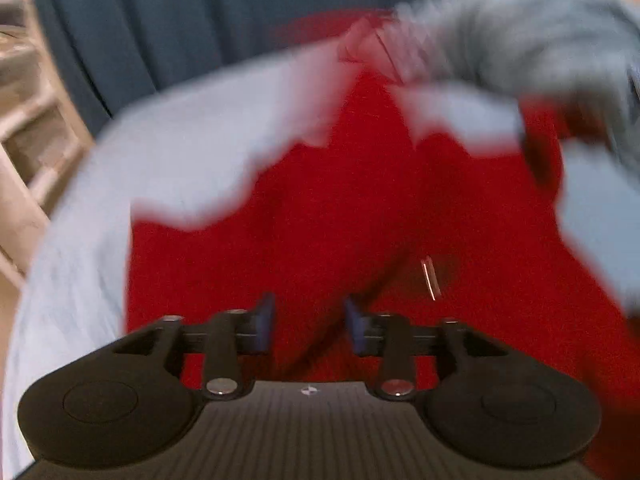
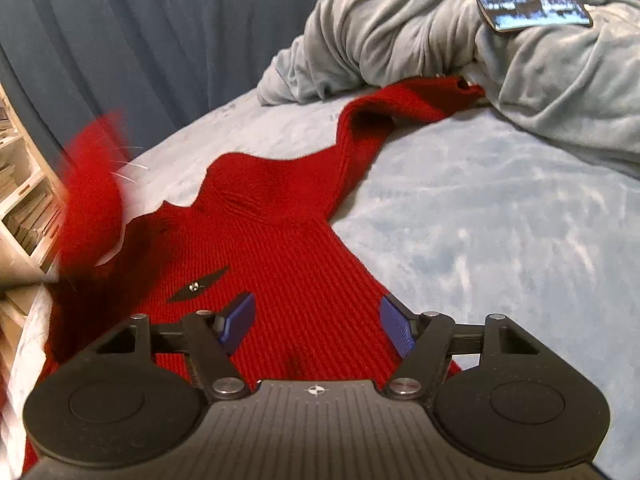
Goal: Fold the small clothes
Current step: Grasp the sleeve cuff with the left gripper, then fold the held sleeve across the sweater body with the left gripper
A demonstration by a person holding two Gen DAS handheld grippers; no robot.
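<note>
A red knit sweater (image 2: 280, 232) lies spread on the light blue bed cover (image 2: 480, 208). One sleeve (image 2: 384, 112) reaches back to the grey blanket. A blurred red part (image 2: 92, 184) stands lifted at the left edge. My right gripper (image 2: 318, 324) hovers over the sweater's lower body, open, with only flat knit beneath its blue pads (image 2: 240, 320). The left wrist view is smeared. In it, the sweater (image 1: 340, 220) fills the middle, and my left gripper (image 1: 310, 322) sits above it with its pads apart and no fabric pinched between them.
A crumpled grey blanket (image 2: 460, 40) lies at the back right, with a phone (image 2: 534, 10) resting on it. A dark blue curtain (image 2: 140, 32) hangs behind the bed. White shelves (image 2: 24, 200) stand close on the left.
</note>
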